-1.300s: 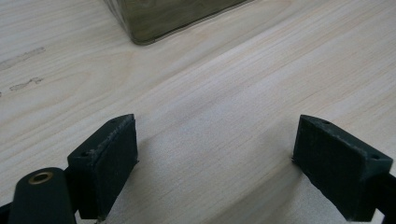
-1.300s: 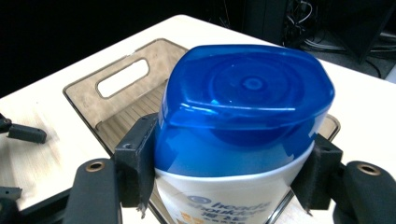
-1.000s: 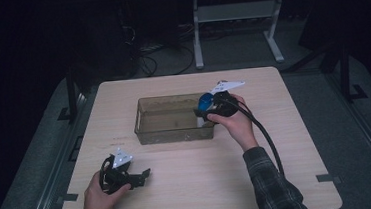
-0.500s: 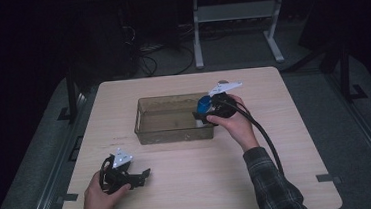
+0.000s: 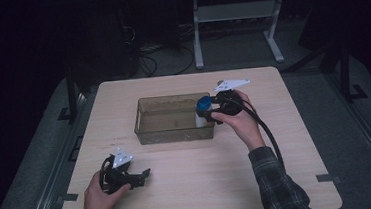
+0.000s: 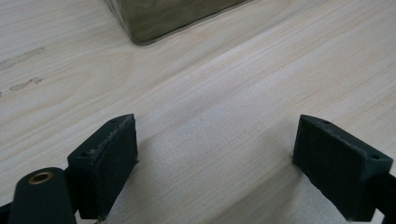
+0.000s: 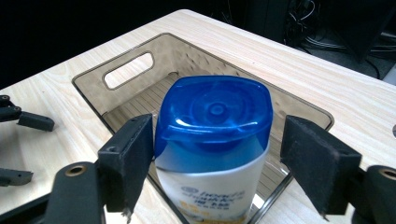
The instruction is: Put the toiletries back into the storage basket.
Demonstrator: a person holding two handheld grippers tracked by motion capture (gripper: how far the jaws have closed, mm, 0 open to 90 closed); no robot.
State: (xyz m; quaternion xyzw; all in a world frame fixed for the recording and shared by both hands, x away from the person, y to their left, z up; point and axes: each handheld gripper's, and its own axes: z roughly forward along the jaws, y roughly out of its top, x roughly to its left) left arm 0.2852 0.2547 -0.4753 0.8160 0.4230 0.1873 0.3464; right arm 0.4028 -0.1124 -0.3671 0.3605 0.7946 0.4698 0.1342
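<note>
A smoky, see-through bin [image 5: 173, 118] sits near the middle of the pale wooden table [image 5: 283, 102], and everything else lines up around it. At the bin's right end, the person's right hand [image 5: 240, 123] holds the right gripper [image 5: 209, 111] over the rim. Between its jaws stands a white bottle with a blue cap [image 7: 212, 140], upright, inside the bin against that right-end wall. In the right gripper view the jaws are spread — the left pad [image 7: 133, 154] sits right against the cap's edge, while the right pad [image 7: 317, 163] stands clear of it with a visible gap. So the bottle is bracketed rather than squeezed. A thick black cable [image 5: 268, 133] trails from this gripper back along the plaid sleeve [image 5: 280, 187].

The left gripper [image 5: 141, 176] lies well apart from the bin, toward the near-left corner of the table, held low by the left hand [image 5: 100, 196]. Its jaws are wide apart with nothing between them — just bare wood, as the left gripper view shows, with the bin's nearest corner [image 6: 140, 37] farther ahead.
</note>
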